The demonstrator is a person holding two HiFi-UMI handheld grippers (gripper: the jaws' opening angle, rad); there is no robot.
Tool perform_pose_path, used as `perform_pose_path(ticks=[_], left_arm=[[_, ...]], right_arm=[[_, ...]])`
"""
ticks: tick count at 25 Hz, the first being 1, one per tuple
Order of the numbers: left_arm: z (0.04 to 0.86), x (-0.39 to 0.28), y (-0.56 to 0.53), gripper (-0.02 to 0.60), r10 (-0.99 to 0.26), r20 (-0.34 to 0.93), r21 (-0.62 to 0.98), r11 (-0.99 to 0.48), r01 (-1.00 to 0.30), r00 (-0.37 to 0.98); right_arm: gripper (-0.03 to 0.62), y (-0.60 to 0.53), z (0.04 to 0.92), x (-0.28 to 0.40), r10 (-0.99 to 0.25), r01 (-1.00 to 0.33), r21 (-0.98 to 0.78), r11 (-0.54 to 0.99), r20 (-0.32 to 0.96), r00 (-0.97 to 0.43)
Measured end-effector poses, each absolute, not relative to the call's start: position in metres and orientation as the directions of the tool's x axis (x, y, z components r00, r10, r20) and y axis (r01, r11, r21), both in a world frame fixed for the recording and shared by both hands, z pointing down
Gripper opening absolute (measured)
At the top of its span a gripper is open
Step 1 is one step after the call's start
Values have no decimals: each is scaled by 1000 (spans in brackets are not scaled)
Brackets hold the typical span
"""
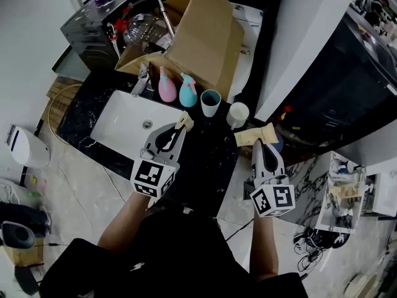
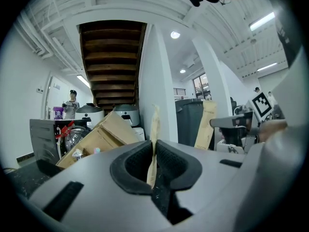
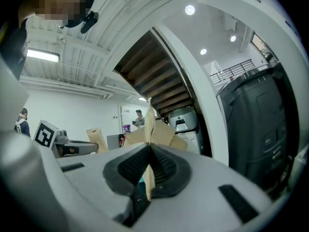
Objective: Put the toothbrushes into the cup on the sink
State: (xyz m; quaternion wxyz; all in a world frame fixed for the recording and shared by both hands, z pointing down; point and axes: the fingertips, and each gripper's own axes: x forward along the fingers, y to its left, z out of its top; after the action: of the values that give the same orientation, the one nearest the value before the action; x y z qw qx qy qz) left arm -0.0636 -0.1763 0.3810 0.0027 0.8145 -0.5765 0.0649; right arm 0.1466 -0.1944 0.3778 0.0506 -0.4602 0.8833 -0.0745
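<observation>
Over a bathroom counter (image 1: 208,151), from left: the white sink (image 1: 121,124) sits unused. Just right of it my left gripper (image 1: 178,129) is clenched on the edge of a tan toothbrush packet (image 1: 185,120), which stands thin and upright between the pads in the left gripper view (image 2: 154,124). Beyond it, against a cardboard box (image 1: 208,39), stand a teal cup (image 1: 210,102) and a white cup (image 1: 237,114), both empty as far as I can see. I cannot tell which one is meant. Furthest right, my right gripper (image 1: 263,146) is clamped on a second packet (image 1: 253,135), again pinched by a narrow strip of paper (image 3: 149,122).

The risks I judge from here: each hold is on flimsy wrapping rather than the brush itself, so a packet could swing or slide out as I tilt it down. The light cups stand close together, and a wide packet catching a rim could tip one. Lowering both grippers at once could also make them collide above the cups
</observation>
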Motion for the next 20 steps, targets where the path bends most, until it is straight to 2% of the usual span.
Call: perform_pose_path(ticks=[10,20], left_arm=[[388,-61,-224,31,-886,115,-30,-455,-890,449],[404,-48,-259,31,-804,94,76,-583,-809,588]], right_arm=[[3,-209,381,150,-889,-879,-162,449,20,-458],[3,-235,368,134,-939,-936,-96,338,27,-342]])
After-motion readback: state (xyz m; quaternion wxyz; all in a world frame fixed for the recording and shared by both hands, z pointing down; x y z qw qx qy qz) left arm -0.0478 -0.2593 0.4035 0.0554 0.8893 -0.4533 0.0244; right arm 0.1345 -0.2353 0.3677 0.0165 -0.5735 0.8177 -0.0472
